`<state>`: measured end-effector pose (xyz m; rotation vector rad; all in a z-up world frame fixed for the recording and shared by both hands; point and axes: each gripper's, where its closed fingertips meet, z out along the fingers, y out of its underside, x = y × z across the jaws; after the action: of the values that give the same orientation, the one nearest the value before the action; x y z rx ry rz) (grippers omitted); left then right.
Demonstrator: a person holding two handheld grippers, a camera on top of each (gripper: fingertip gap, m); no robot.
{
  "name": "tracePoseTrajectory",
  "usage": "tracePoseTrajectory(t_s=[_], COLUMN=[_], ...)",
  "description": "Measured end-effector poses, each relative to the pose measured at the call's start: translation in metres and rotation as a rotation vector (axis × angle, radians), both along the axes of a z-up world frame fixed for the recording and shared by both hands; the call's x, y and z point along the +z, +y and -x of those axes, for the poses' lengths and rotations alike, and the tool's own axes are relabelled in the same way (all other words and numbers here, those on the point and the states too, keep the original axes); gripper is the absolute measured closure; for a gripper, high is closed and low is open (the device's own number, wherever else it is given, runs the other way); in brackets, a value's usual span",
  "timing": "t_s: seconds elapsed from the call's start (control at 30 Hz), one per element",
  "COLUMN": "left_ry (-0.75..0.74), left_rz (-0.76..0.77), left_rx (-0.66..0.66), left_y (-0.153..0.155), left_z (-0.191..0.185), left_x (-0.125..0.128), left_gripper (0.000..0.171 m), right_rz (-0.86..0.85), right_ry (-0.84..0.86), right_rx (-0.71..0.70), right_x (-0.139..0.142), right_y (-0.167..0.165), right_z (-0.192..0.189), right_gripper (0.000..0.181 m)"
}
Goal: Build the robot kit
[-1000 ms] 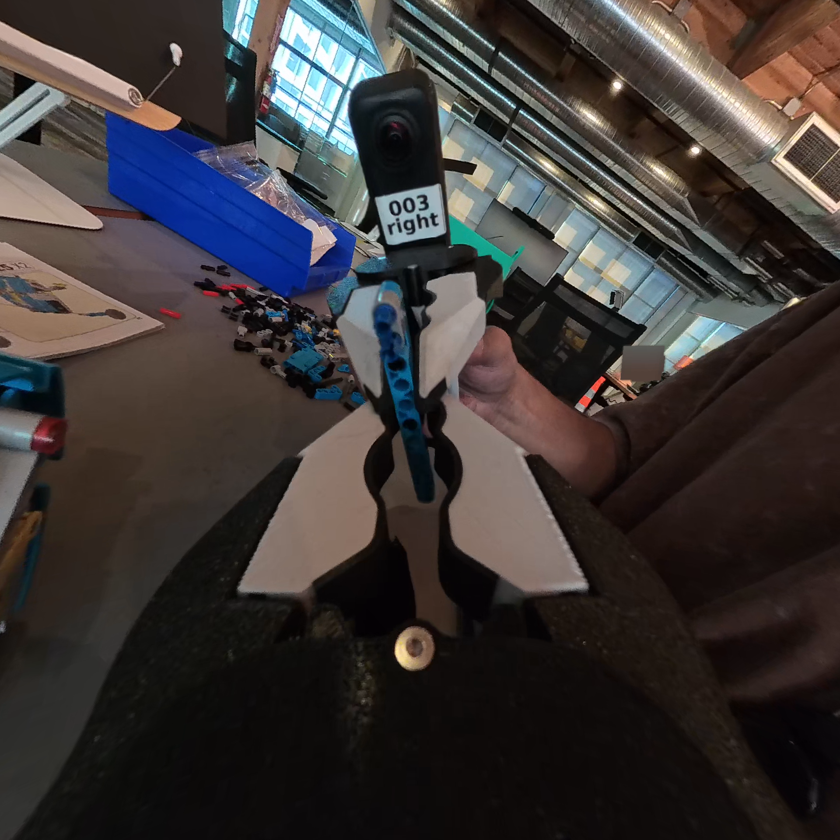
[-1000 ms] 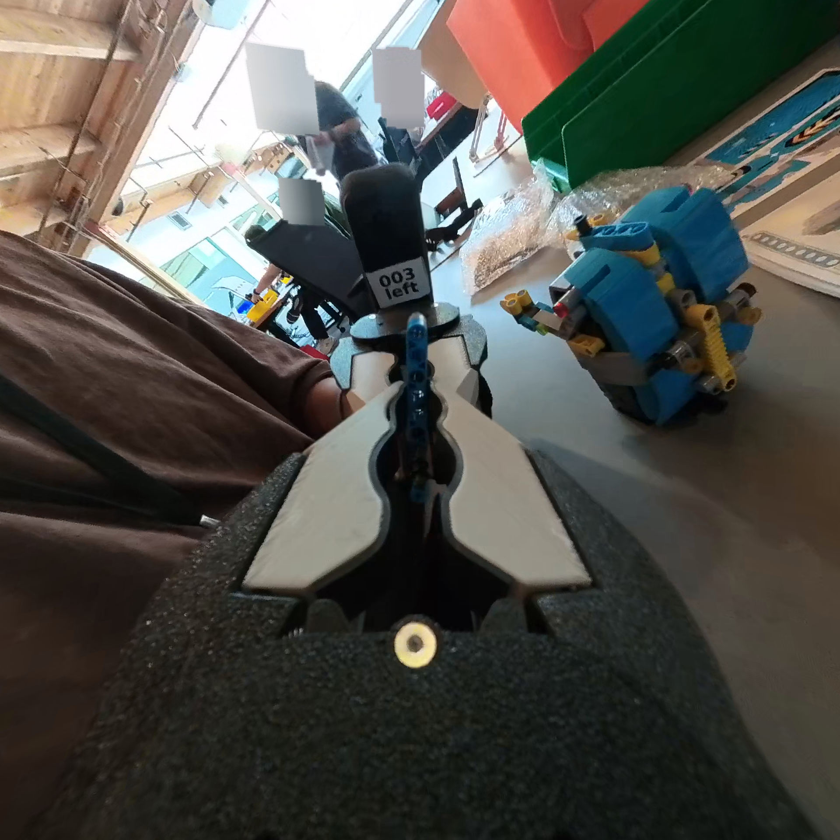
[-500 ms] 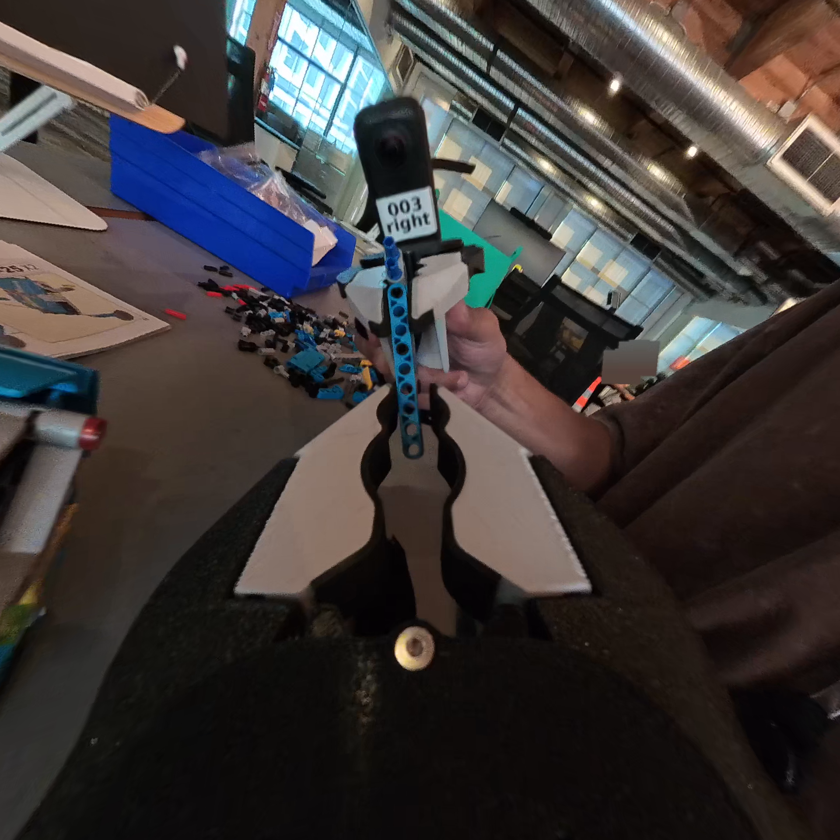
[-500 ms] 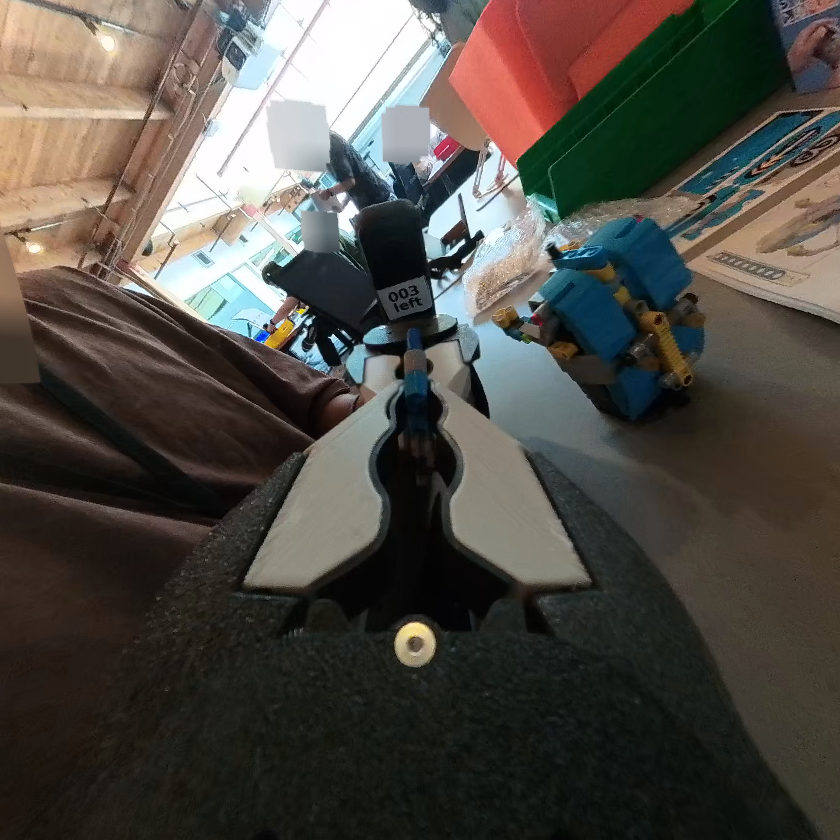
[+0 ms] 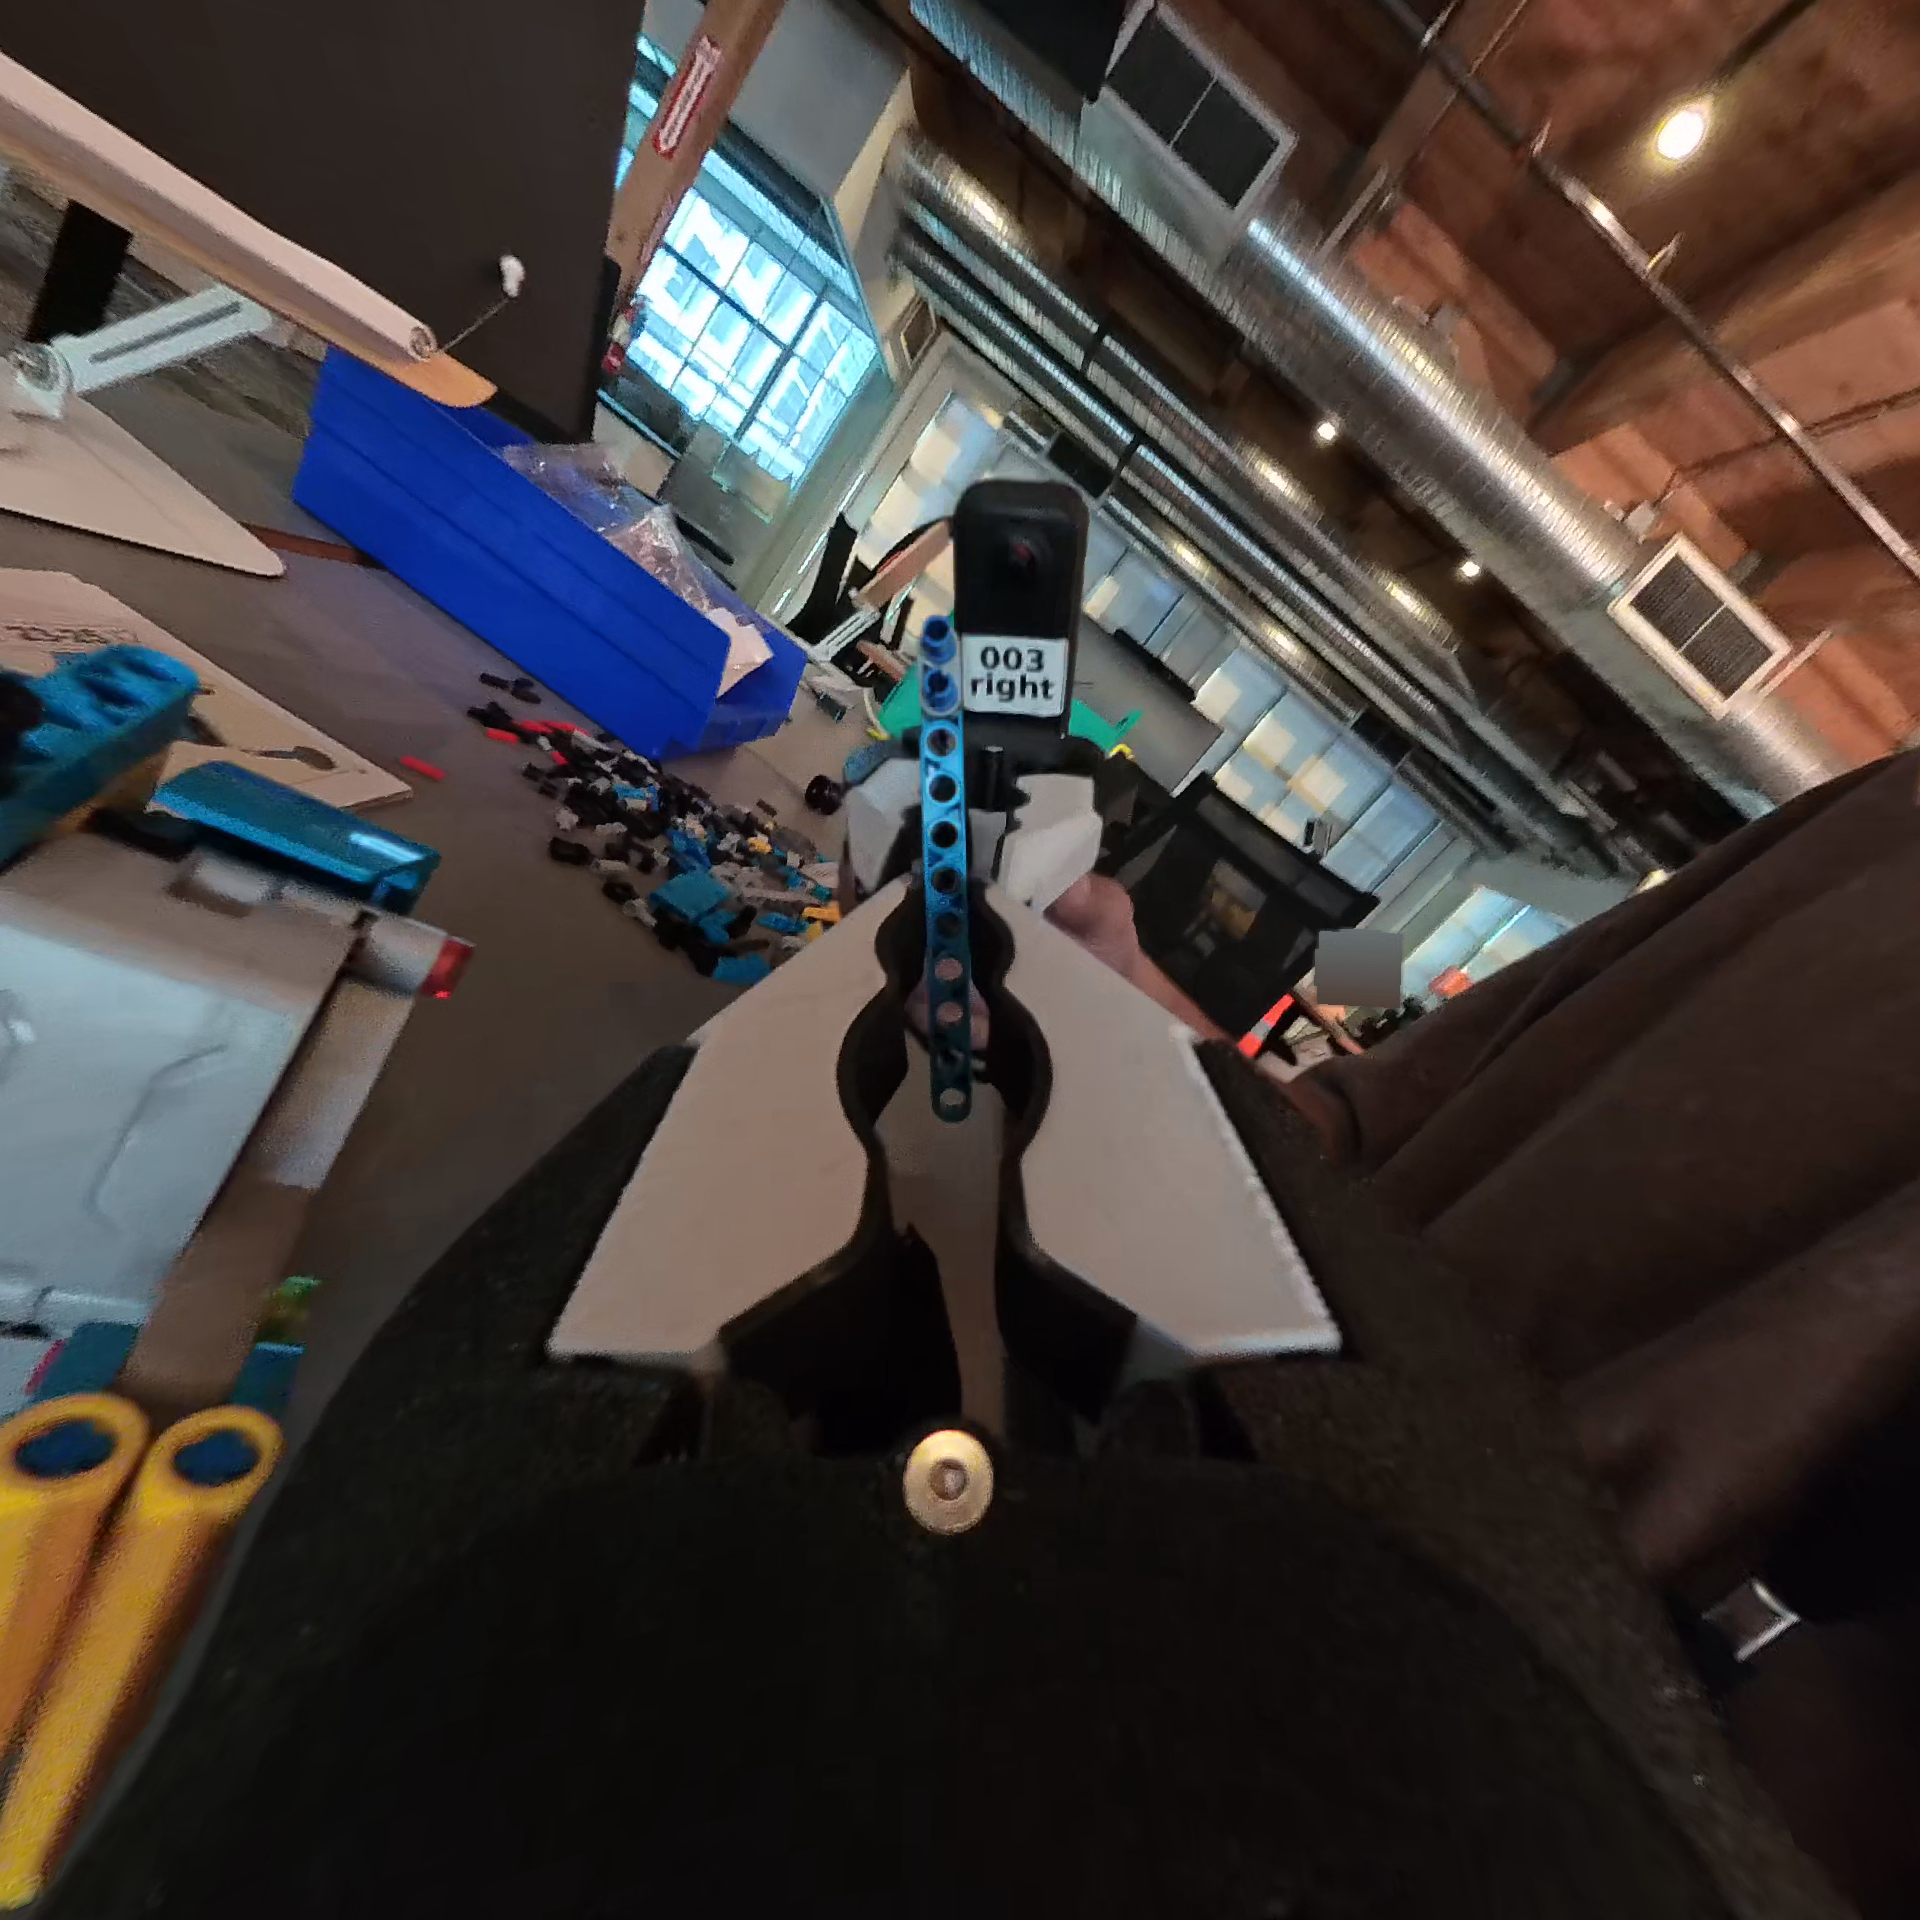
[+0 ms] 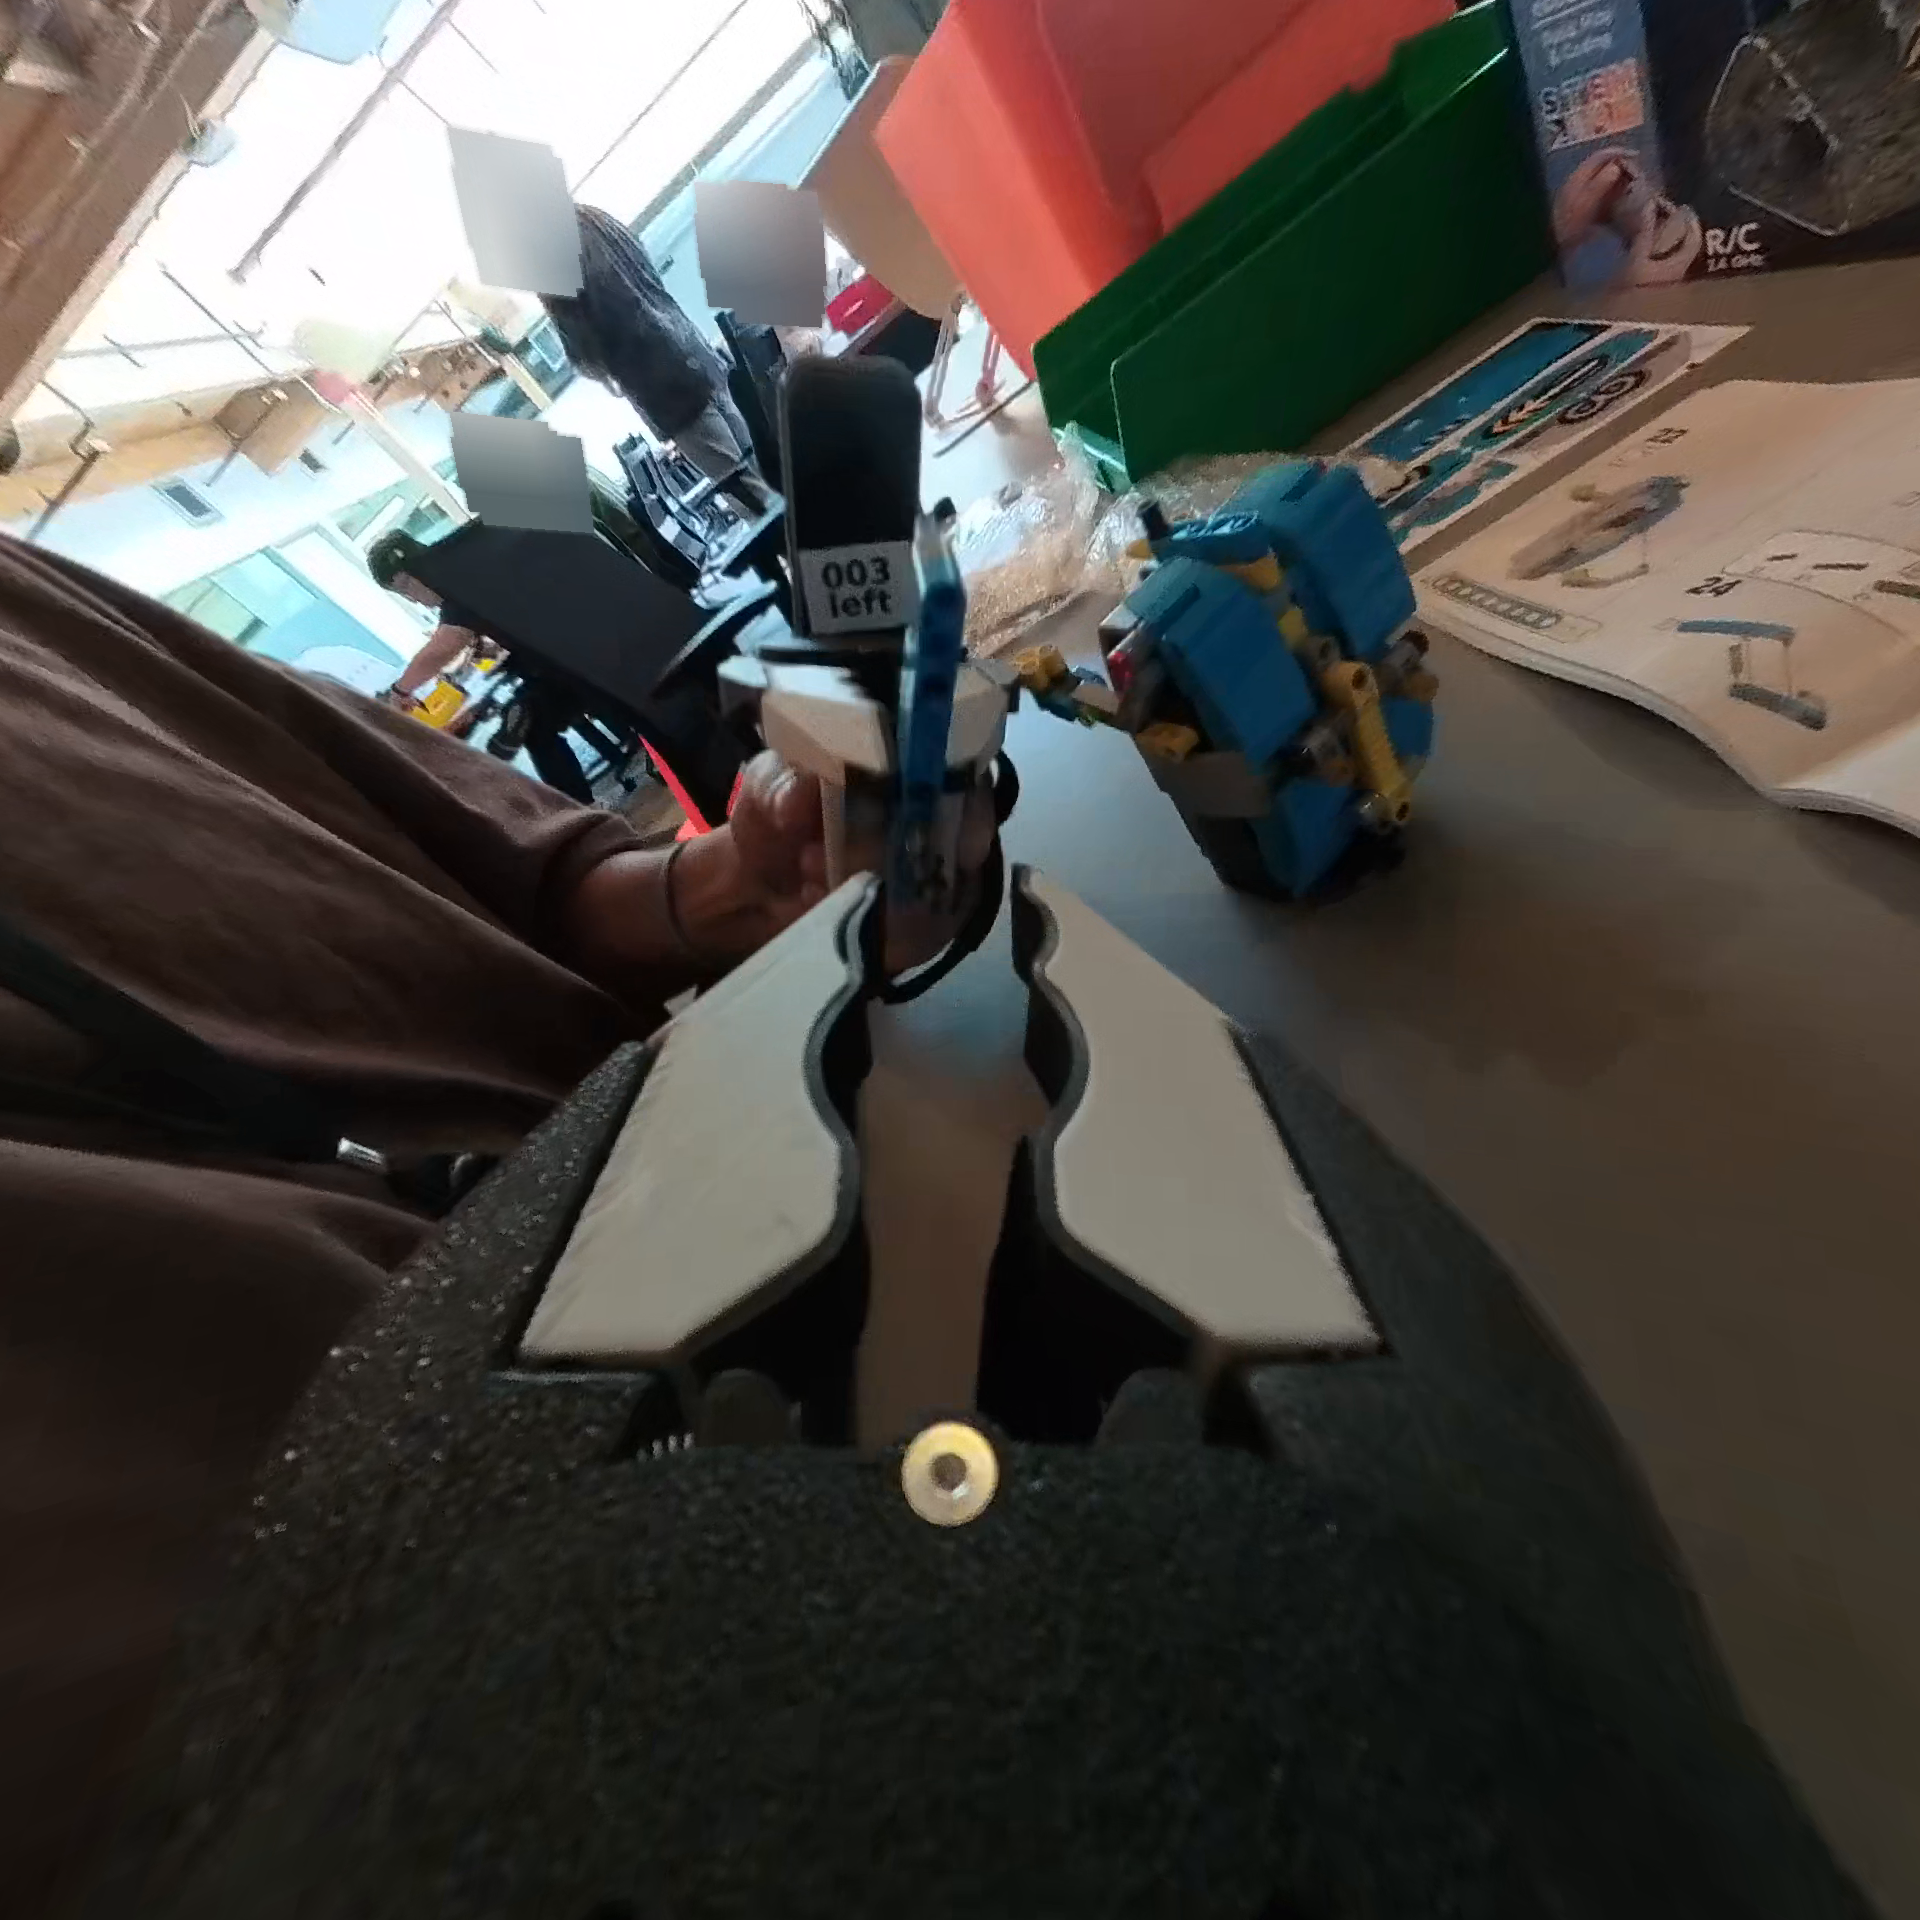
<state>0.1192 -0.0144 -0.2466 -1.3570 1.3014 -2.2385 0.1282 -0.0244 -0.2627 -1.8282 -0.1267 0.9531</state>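
A long blue beam with holes [image 5: 943, 883] stands upright between my left gripper's [image 5: 943, 902] closed fingers, with two small blue pins at its top end. My left gripper is shut on it and holds it above the grey table [image 5: 499, 935]. In the right wrist view the left gripper [image 6: 914, 727] faces me with the beam [image 6: 932, 665] in it. My right gripper [image 6: 940, 888] is open and empty, its tips just short of the beam's near end. It also shows in the left wrist view [image 5: 971, 831], just behind the beam.
A blue and yellow brick model [image 6: 1278, 686] stands on the table to the right, by an open instruction booklet [image 6: 1714, 582], a green bin [image 6: 1299, 301] and an orange bin [image 6: 1039, 156]. A blue bin [image 5: 520, 561] and a pile of loose pieces [image 5: 675, 852] lie left. People stand far behind.
Both grippers were shut on the beam. My right gripper has opened and drawn back from it. My left gripper now holds the beam alone.
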Motion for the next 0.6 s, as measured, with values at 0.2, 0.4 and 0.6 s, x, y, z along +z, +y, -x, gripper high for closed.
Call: tracePoseTrajectory(t_s=[0.2,0.4,0.6], left_ry=[-0.033,-0.052,-0.064], left_rz=[0.076,0.051,-0.008], left_rx=[0.008,0.03,0.045], left_y=[0.003,0.004,-0.002], left_z=[0.002,0.003,0.003], left_x=[0.009,0.01,0.008], left_gripper=[0.165,0.165,0.165], right_rz=[-0.066,-0.113,-0.079], right_ry=[-0.031,-0.017,-0.027], right_rx=[-0.034,-0.058,-0.026], right_x=[0.008,0.017,0.015], right_y=[0.004,0.009,0.004], right_z=[0.009,0.008,0.008], right_gripper=[0.169,0.175,0.176])
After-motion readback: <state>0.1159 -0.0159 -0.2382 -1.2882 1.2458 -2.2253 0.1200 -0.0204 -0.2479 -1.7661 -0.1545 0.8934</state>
